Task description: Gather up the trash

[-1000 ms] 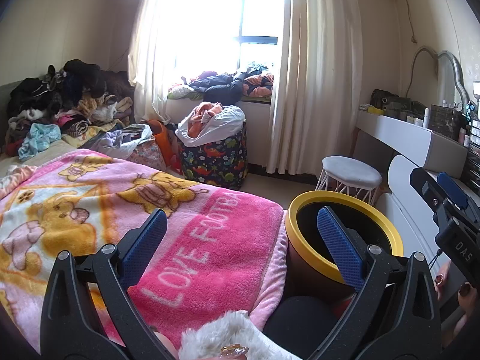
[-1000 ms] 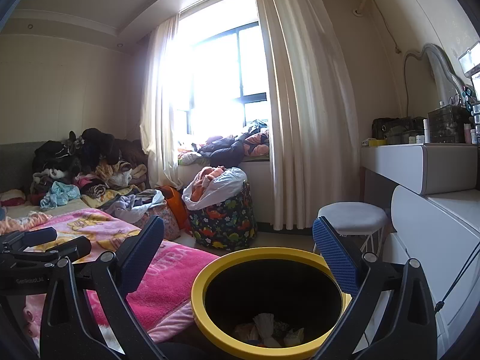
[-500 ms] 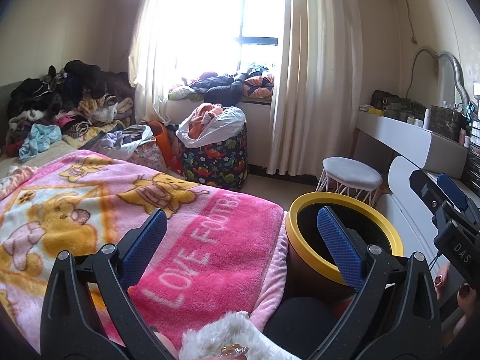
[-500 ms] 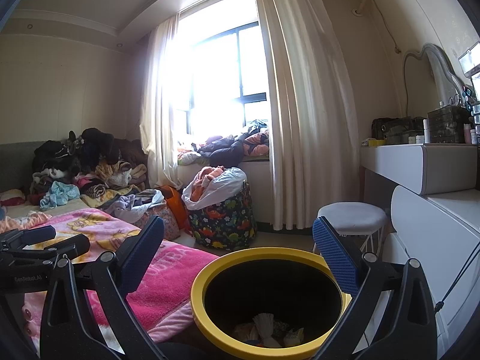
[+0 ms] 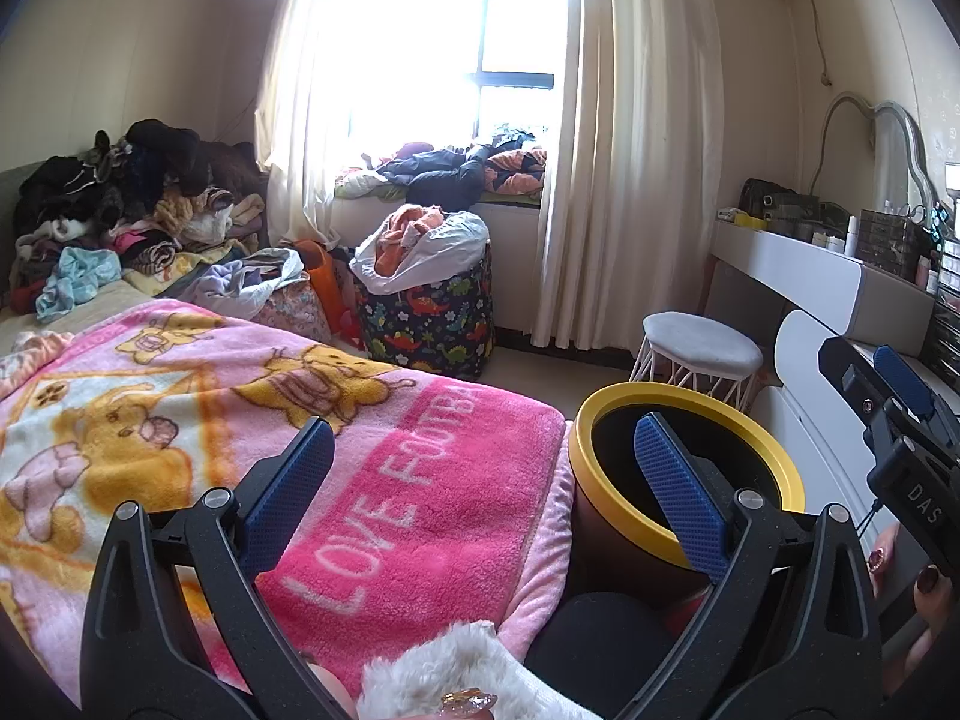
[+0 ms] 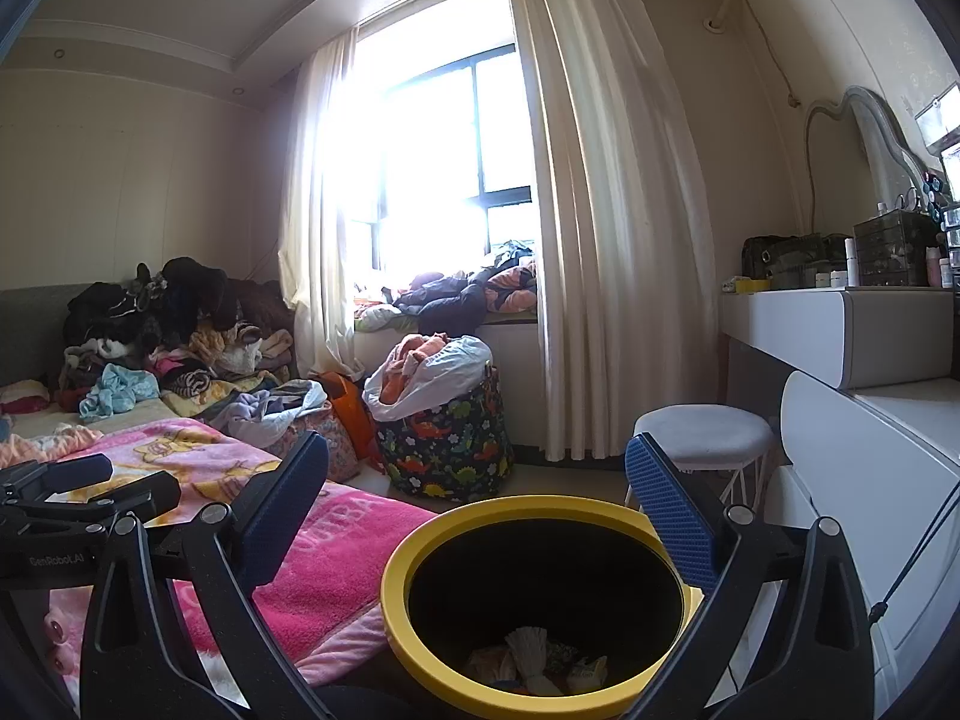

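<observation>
A black trash bin with a yellow rim (image 6: 420, 630) stands beside the bed, right below my right gripper (image 6: 480, 498). Crumpled paper trash (image 6: 528, 654) lies at its bottom. The right gripper is open and empty above the bin mouth. The bin's yellow rim (image 5: 606, 504) also shows in the left wrist view, at the right of the bed. My left gripper (image 5: 480, 480) is open and empty, held over the edge of the pink blanket (image 5: 300, 420). The right gripper's body (image 5: 900, 420) shows at the right edge of the left view.
A dinosaur-print basket (image 5: 426, 324) full of clothes stands under the window. A white stool (image 6: 702, 438) stands by the white dresser (image 6: 870, 480). Piles of clothes (image 5: 120, 210) cover the far end of the bed. Curtains (image 6: 612, 240) hang at the back.
</observation>
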Action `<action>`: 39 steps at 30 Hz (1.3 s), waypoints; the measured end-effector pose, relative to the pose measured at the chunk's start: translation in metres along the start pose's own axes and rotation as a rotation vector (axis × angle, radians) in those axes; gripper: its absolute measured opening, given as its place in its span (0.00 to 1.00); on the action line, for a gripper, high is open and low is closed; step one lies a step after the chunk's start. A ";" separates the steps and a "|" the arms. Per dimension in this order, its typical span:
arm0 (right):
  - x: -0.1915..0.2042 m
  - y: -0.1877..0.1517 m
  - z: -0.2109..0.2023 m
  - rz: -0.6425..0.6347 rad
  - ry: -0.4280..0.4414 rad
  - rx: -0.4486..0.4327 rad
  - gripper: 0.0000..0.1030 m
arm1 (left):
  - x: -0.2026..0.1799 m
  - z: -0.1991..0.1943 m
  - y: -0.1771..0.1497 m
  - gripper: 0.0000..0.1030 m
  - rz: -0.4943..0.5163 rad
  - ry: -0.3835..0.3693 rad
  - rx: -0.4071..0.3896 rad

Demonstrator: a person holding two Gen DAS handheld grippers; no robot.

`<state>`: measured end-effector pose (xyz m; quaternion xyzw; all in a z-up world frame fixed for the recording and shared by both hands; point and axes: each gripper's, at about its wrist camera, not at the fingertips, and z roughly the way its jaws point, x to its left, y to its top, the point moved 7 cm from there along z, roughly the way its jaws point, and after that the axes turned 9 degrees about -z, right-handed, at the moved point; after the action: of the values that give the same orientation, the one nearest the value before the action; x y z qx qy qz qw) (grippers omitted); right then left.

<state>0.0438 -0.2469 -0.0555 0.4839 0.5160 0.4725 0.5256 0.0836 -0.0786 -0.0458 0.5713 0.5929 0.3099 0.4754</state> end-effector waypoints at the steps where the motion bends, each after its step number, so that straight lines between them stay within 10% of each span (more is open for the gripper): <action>1: 0.000 0.000 0.000 0.000 0.002 0.001 0.94 | 0.000 0.000 0.000 0.89 0.000 0.000 0.000; 29: 0.008 0.008 0.001 -0.014 0.025 -0.020 0.94 | 0.014 -0.004 0.005 0.89 -0.029 0.018 0.004; 34: 0.060 0.031 0.012 -0.034 0.218 0.004 0.94 | 0.068 -0.020 0.015 0.89 -0.103 0.127 -0.004; 39: 0.194 0.041 0.030 -0.127 0.632 0.131 0.94 | 0.181 -0.051 0.014 0.89 -0.246 0.378 0.005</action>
<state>0.0781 -0.0507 -0.0313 0.3129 0.7119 0.5317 0.3355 0.0612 0.1084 -0.0525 0.4278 0.7374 0.3495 0.3887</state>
